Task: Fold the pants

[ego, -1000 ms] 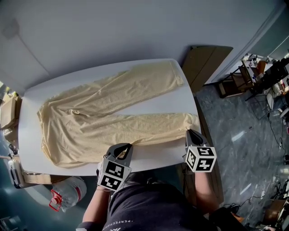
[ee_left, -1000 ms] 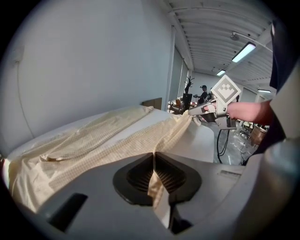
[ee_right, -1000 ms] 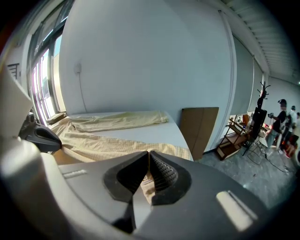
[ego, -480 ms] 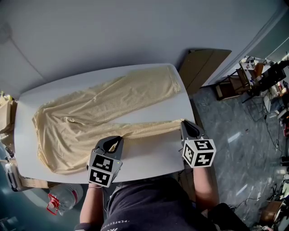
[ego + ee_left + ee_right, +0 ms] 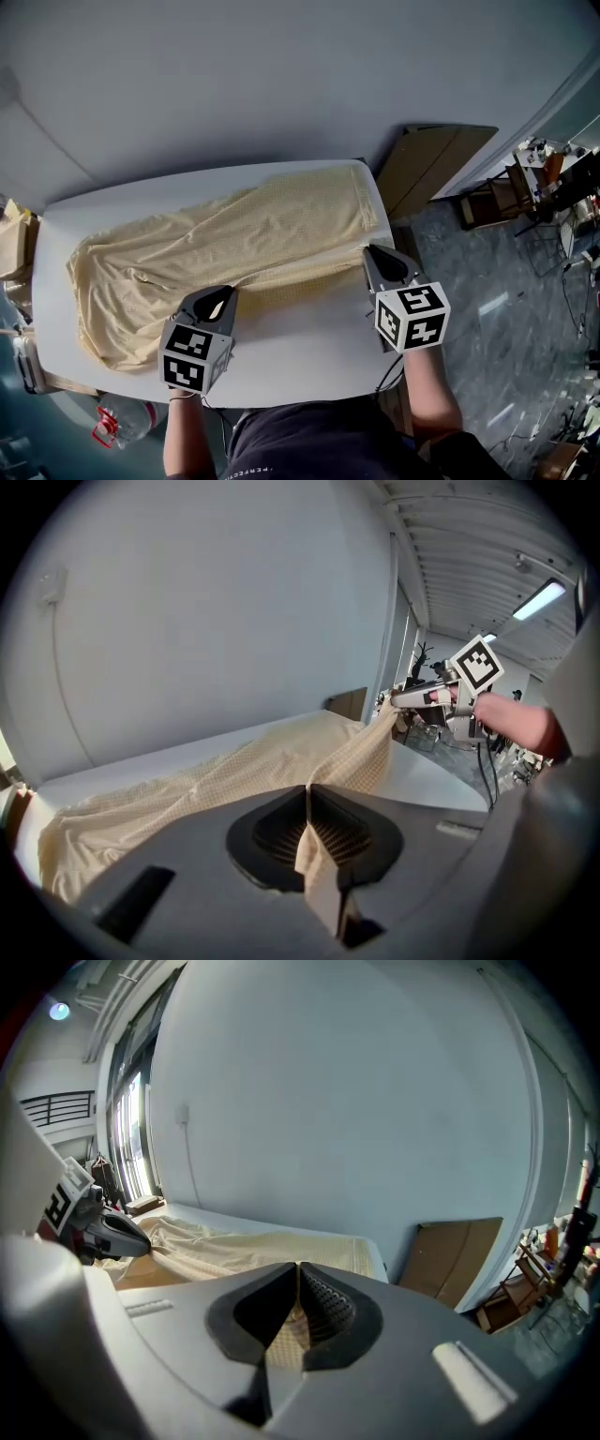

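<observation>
On table [image 5: 300,356], pants [image 5: 206,239] lie spread. At left, my left gripper [image 5: 228,292] clamped on near leg [image 5: 300,275]; leg stretched above table toward right; my right gripper [image 5: 368,253] clamped on its hem.

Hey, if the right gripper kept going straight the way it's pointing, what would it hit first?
Probably the far leg of the pants, spread on the white table just ahead of the right gripper, whose jaws are shut on the near leg's end. Depth is hard to judge.
</observation>
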### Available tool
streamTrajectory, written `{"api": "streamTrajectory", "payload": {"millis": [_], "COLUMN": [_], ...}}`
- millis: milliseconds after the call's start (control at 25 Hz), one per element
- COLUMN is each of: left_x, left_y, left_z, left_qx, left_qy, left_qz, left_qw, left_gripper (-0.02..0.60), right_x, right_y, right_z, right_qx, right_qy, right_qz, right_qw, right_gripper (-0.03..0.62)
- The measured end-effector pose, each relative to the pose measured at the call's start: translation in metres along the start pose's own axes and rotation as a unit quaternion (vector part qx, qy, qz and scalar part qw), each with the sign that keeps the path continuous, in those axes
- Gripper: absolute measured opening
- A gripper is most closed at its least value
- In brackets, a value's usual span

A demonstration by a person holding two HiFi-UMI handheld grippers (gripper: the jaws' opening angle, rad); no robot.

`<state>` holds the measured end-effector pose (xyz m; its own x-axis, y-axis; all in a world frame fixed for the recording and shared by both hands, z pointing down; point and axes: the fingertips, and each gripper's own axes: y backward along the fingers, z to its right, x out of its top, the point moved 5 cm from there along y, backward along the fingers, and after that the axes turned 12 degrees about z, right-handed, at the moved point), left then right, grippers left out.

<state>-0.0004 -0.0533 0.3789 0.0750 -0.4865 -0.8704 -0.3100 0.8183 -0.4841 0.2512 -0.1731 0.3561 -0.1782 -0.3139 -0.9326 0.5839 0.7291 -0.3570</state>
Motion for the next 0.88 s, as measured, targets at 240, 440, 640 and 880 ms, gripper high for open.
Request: {"api": "streamTrajectory", "payload": {"millis": [240,440,640,880], "left_x": [0.029,0.050,0.063,0.057], "left_y": [-0.026,-0.047,-0.069,-0.107], "left_z": [-0.027,-0.046,-0.067,-0.100], "left_qx": [0.024,0.036,0.041,0.055], "left_qy": [-0.030,-0.038,-0.046,-0.036], "left_qz": [-0.016,-0.016,-0.023,-0.048], "left_qw": [0.9991,0.9985,0.9978,0.9966], "left_gripper": [0.015,0.017,0.017,0.017], "right_x": [0.024,0.042,0.053,0.047], "right_y": [-0.036,-0.062,-0.096,-0.147], "right_z": [0.011,0.022,0.032,0.041], "right_qx": [0.029,0.033,0.033,0.051], "right_qy": [0.017,0.013,0.006,0.017], "right_qz": [-0.006,-0.006,-0.004,-0.013], "right_qw": [0.999,0.999,0.999,0.998], "right_gripper": [0.017,0.017,0.017,0.018]}}
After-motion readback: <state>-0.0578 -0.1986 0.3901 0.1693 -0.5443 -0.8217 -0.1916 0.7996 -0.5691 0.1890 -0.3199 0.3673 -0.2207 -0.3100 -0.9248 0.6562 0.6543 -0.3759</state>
